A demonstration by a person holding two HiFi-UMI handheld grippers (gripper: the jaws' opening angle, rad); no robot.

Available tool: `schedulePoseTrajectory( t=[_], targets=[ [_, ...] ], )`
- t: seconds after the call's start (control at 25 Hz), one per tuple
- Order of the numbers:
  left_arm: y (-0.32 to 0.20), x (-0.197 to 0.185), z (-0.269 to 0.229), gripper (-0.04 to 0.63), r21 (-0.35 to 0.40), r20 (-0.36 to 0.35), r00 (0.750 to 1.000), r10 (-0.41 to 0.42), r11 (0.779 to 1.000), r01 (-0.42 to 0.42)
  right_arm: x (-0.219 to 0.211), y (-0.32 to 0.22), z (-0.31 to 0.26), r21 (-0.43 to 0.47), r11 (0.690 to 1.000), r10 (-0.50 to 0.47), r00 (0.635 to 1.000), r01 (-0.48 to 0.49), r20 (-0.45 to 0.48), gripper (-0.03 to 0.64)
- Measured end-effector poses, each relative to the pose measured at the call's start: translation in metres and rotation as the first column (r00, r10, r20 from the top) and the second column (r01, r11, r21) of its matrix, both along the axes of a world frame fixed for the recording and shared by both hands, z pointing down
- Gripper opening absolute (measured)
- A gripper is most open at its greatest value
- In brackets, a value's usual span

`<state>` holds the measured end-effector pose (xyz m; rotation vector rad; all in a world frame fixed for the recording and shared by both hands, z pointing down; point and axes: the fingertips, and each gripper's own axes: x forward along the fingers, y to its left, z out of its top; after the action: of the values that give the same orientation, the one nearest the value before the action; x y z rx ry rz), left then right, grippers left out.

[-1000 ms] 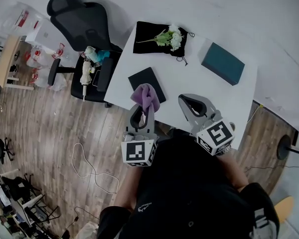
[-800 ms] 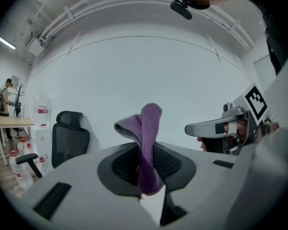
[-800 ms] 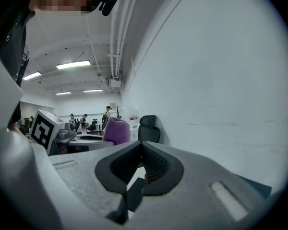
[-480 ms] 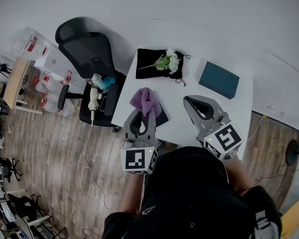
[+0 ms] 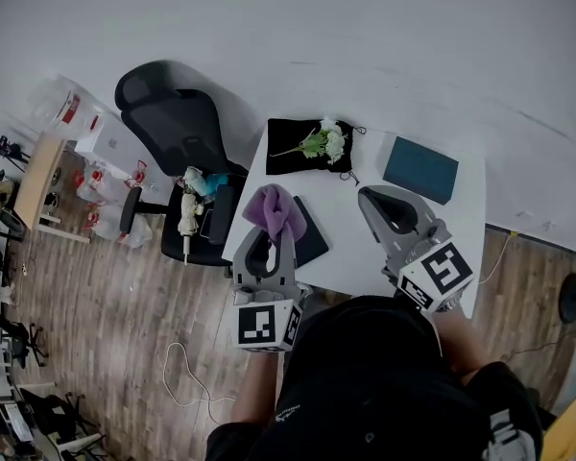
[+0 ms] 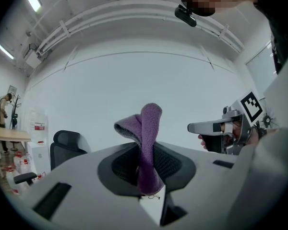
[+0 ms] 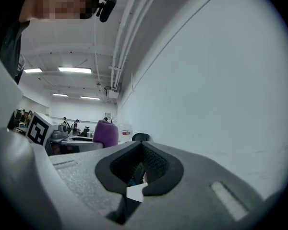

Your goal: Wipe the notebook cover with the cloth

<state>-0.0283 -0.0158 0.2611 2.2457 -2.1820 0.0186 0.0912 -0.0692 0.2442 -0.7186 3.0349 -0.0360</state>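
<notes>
My left gripper (image 5: 275, 229) is shut on a purple cloth (image 5: 274, 209), which stands up from between its jaws (image 6: 149, 128). In the head view the cloth hangs over the left part of a black notebook (image 5: 310, 234) on the white table (image 5: 355, 238). I cannot tell whether the cloth touches the cover. My right gripper (image 5: 388, 209) hovers to the right of the notebook, shut with nothing in it (image 7: 143, 163). The left gripper view shows the right gripper (image 6: 207, 127) off to the side. The right gripper view shows the cloth (image 7: 104, 132) at its left.
A black cloth (image 5: 286, 157) with white flowers (image 5: 328, 142) lies at the table's far edge. A teal book (image 5: 420, 169) lies at the far right. A black office chair (image 5: 173, 123) with clutter on its seat stands left of the table. Wooden floor lies below.
The left gripper has carried the cloth from the notebook's near edge farther over its cover. The right gripper keeps its place beside it. The head camera has shifted.
</notes>
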Motion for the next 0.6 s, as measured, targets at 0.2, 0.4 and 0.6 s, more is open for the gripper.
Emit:
schedulePoseTrajectory(
  t=[0.2, 0.4, 0.6],
  targets=[
    [0.0034, -0.0034, -0.0019, 0.074, 0.002, 0.008, 1.000, -0.013, 1.000, 0.013, -0.0023, 0.0052, 0.0000, -0.008, 1.000, -0.013, 1.000, 0.013, 0.004, 0.005],
    [0.0043, -0.0024, -0.0027, 0.074, 0.002, 0.016, 1.000, -0.017, 1.000, 0.017, -0.0044, 0.0078, -0.0014, -0.005, 1.000, -0.024, 1.000, 0.024, 0.001, 0.005],
    [0.0082, -0.0029, -0.0016, 0.074, 0.004, 0.020, 0.999, -0.027, 1.000, 0.027, -0.0024, 0.0091, -0.0001, -0.004, 1.000, -0.023, 1.000, 0.023, -0.003, 0.005]
  ],
)
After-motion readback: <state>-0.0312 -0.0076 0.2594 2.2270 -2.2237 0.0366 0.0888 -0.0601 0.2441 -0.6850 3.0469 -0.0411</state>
